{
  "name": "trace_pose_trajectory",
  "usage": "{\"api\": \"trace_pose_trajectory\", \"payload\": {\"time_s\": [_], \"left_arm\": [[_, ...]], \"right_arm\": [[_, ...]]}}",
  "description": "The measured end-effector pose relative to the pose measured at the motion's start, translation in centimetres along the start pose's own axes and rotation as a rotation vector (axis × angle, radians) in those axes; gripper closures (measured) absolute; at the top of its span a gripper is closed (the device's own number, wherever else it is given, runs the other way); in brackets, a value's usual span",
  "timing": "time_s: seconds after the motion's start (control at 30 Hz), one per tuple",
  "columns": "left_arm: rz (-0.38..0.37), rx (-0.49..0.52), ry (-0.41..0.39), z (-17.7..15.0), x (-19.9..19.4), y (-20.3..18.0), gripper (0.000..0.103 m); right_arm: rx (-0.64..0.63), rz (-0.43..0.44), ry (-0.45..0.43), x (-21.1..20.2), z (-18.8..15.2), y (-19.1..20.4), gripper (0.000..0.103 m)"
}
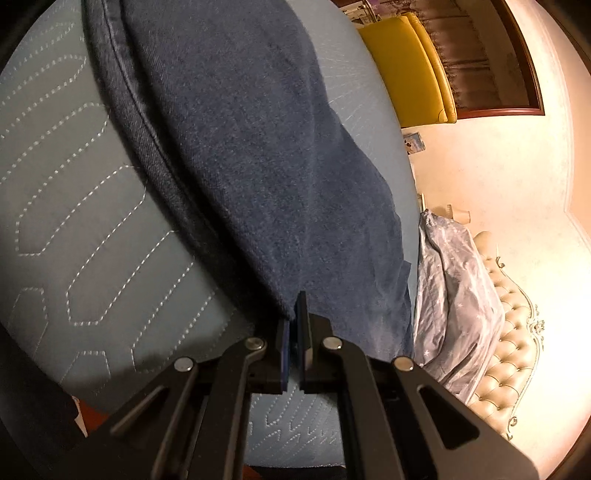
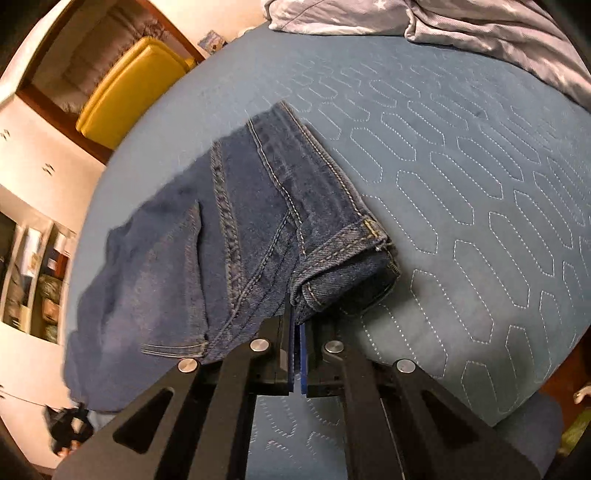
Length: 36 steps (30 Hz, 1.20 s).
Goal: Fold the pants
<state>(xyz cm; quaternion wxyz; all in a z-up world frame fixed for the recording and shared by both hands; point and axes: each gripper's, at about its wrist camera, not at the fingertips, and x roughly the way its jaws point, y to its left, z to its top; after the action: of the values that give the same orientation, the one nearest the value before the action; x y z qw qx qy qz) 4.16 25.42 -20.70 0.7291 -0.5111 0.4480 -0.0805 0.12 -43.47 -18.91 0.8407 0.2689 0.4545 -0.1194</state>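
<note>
Jeans (image 2: 236, 236) lie on a blue quilted mattress (image 2: 461, 192), partly folded, waistband end near the right gripper, legs running far-left toward the mattress edge. Right gripper (image 2: 295, 332): jaws closed on denim near the waistband and belt loop. Left gripper (image 1: 295, 332): jaws pinched on an edge of the jeans (image 1: 258, 166), fabric lifted and draped away from the camera over the mattress (image 1: 74, 221).

Step looks like carrying one end over to make a fold. To do it well: keep both pinches level, hold the cloth taut between them so no wrinkles get trapped, line up edges and seams before lowering, release only once the layer lies flat.

Gray duvet (image 2: 443, 22) is bunched at the far side; yellow chair (image 1: 410, 66) stands beyond the bed. No brand, label or readable writing visible.
</note>
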Motion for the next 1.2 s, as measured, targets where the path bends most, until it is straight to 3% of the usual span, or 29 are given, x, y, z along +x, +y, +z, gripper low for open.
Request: {"api": "trace_pose_trajectory", "payload": {"time_s": [0.13, 0.4, 0.7, 0.73, 0.77, 0.9, 1.03, 1.2], "left_arm": [[-0.025, -0.015, -0.07, 2.1, -1.3, 1.2, 0.084], [-0.028, -0.071, -0.193, 11.3, -5.6, 4.8, 0.084], [-0.024, -0.218, -0.362, 21.2, -11.9, 10.0, 0.086], [-0.02, -0.235, -0.371, 22.2, -12.7, 10.5, 0.09], [-0.019, -0.238, -0.374, 22.8, -13.4, 10.6, 0.101], [0.02, -0.128, -0.405, 22.5, -16.3, 8.4, 0.1], [0.07, -0.16, -0.38, 21.6, -16.0, 10.4, 0.1], [0.06, -0.186, -0.39, 21.9, -16.1, 11.1, 0.1]], "right_arm": [[-0.022, -0.033, -0.008, 0.6, -0.2, 0.5, 0.102], [-0.034, -0.077, -0.004, 1.2, 0.0, 1.3, 0.102], [-0.042, -0.136, 0.012, 1.6, -0.1, 2.3, 0.102], [-0.043, -0.141, 0.014, 1.7, -0.1, 2.3, 0.102], [-0.046, -0.145, 0.016, 1.7, -0.1, 2.3, 0.102], [-0.037, -0.134, 0.021, 1.6, 0.1, 2.3, 0.102], [-0.047, -0.137, 0.023, 1.7, 0.1, 2.2, 0.102], [-0.043, -0.133, 0.014, 1.1, 0.2, 2.2, 0.102]]}}
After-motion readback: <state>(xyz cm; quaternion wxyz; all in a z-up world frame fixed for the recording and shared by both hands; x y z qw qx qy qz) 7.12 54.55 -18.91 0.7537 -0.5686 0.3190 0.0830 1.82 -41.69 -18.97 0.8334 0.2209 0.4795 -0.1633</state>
